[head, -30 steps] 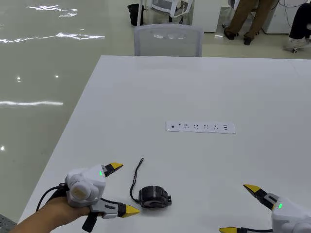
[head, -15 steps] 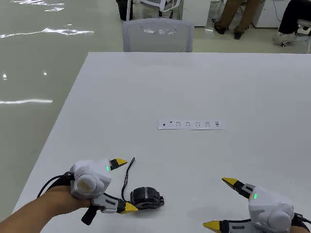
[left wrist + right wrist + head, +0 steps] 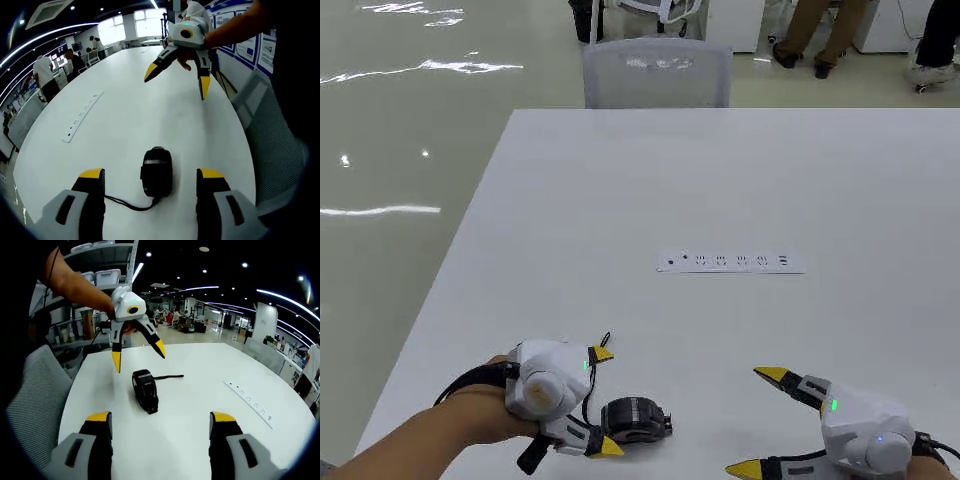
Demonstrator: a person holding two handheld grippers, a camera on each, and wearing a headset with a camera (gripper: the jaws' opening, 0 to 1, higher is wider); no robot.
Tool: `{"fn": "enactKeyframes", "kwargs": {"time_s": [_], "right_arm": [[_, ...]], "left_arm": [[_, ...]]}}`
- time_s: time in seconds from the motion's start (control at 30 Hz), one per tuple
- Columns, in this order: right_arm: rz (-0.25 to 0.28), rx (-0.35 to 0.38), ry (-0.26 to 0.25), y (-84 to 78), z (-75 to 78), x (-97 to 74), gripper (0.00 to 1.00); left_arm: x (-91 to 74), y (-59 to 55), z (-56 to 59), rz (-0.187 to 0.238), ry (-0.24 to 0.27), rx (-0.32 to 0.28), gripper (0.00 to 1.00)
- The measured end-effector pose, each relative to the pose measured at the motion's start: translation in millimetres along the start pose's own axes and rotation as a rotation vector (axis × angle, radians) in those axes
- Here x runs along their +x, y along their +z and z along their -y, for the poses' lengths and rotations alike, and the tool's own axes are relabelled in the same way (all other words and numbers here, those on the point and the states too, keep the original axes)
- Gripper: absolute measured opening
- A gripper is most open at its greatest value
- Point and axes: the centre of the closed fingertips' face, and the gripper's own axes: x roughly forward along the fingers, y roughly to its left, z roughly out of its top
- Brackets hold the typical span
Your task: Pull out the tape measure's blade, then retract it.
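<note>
Black tape measure (image 3: 638, 419) beside left tool (image 3: 607, 400)

Left gripper (image 3: 607, 400): has moved right, up to the tape measure (image 3: 636, 418); its yellow tips, which stopped short of the case a second ago, now sit on either side of its left end.
Strap (image 3: 125, 204): lay bare on the table before; in the head view the left gripper now covers most of it.
Right gripper (image 3: 755, 420): has come left toward the tape measure, though well apart from it.
</note>
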Motion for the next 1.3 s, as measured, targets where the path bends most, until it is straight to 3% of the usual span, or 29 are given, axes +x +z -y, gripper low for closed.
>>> {"fn": "enactKeyframes", "kwargs": {"time_s": [0.1, 0.2, 0.23, 0.43, 0.6, 0.63, 0.77, 0.83, 0.87, 1.0, 1.13, 1.3], "right_arm": [[-0.001, -0.004, 0.01, 2.2, 2.2, 6.6, 0.81], [-0.001, -0.001, 0.022, 4.4, 2.8, 13.7, 0.78], [-0.003, -0.003, 0.025, 4.1, 2.9, 15.3, 0.77], [-0.05, -0.016, 0.063, -8.2, 0.0, 27.4, 0.74], [-0.093, -0.041, 0.11, -17.6, -5.2, 36.1, 0.71], [-0.097, -0.044, 0.116, -17.3, -5.9, 39.0, 0.7], [-0.116, -0.052, 0.136, -15.9, -10.5, 50.7, 0.67], [-0.124, -0.054, 0.148, -14.7, -14.2, 56.7, 0.65], [-0.128, -0.058, 0.155, -13.5, -16.8, 59.0, 0.63], [-0.135, -0.057, 0.164, -14.2, -22.9, 66.3, 0.6], [-0.166, -0.074, 0.181, -22.2, -26.8, 76.3, 0.54], [-0.175, -0.085, 0.19, -19.7, -26.3, 83.8, 0.51]], "left_arm": [[2.8, 0.0, -0.3, -0.017, -0.009, -0.003, 0.68], [7.7, -6.3, 2.9, -0.054, -0.043, -0.059, 0.63], [9.3, -7.3, 2.3, -0.059, -0.044, -0.048, 0.62], [21.2, -23.2, -2.9, -0.144, -0.016, -0.071, 0.51], [27.3, -20.0, -1.9, -0.146, -0.027, -0.073, 0.46], [28.9, -18.8, 0.9, -0.144, -0.04, -0.102, 0.45], [35.7, -18.0, 4.8, -0.163, -0.048, -0.084, 0.43], [37.4, -21.3, 6.3, -0.195, -0.053, 0.014, 0.34], [40.1, -20.1, 13.2, -0.183, -0.066, -0.01, 0.31], [39.9, -21.1, 13.3, -0.186, -0.058, -0.01, 0.29], [39.7, -23.0, 16.4, -0.179, -0.074, 0.023, 0.27], [40.1, -24.3, 16.9, -0.186, -0.089, 0.048, 0.26]]}}
